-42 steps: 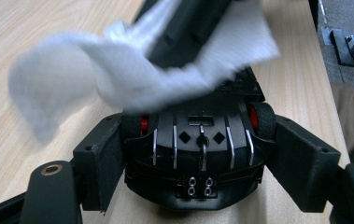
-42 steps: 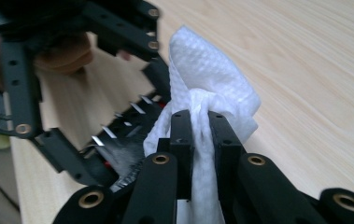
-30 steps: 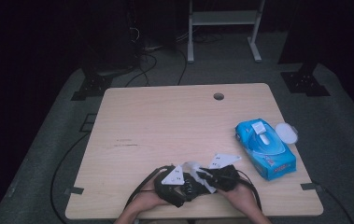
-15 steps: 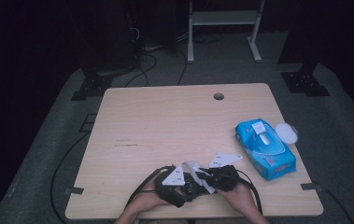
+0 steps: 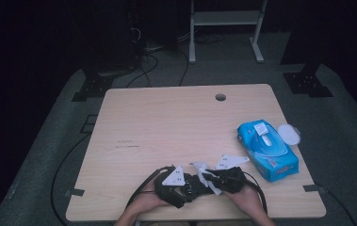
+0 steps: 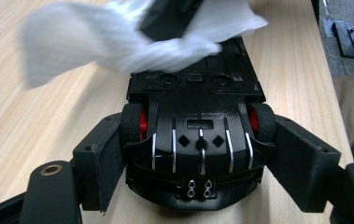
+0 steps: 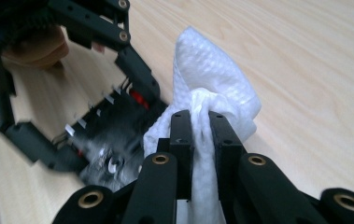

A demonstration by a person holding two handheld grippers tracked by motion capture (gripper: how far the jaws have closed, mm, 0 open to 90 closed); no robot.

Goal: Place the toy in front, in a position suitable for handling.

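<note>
Left claw point(image 6: 193, 158): my jaws clamp a black toy car point(image 6: 195, 135) by its two sides, its underside facing my camera, red hubs showing inside the wheels.
Right claw point(image 7: 200, 126): my jaws are pressed together on a bunched white wet wipe point(image 7: 212, 88).
Wipe: it lies against the toy car's far end, touching it.
Where it is: the car sits low over the near edge of the counter point(image 5: 166, 122), between my two hands, in the high view point(image 5: 192, 184).
Wipe pack: a blue packet of wipes point(image 5: 268, 148) lies on the counter to my right, its white lid flap open, apart from both claws.
</note>
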